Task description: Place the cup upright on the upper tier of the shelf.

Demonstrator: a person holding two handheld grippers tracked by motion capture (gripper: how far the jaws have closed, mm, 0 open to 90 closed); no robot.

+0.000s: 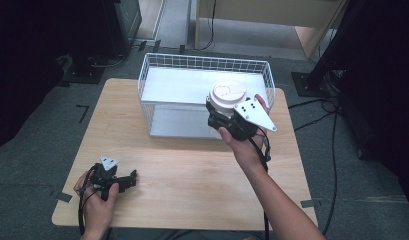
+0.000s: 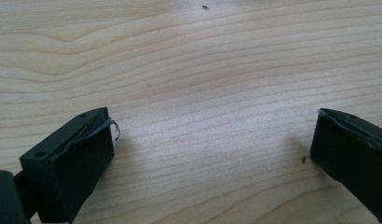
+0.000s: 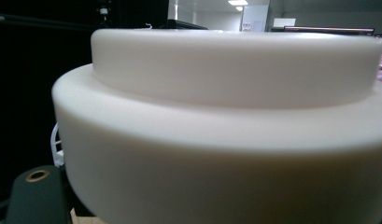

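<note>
One white round container (image 3: 216, 130) fills our right gripper (image 1: 219, 117), clamped on it above one wire basket (image 1: 157, 65); left gripper (image 1: 126, 181) rests agape on the desk (image 1: 192, 175).

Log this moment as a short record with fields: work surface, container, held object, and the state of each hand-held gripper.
surface: wooden table
container: white wire basket at the table's far side, solid pale floor
held object: white round stepped lid, red line marking on its top
right hand-held gripper: shut on the lid, holding it raised at the basket's near right part
left hand-held gripper: jaws open, nothing between them, low over bare tabletop near the table's front left
</note>
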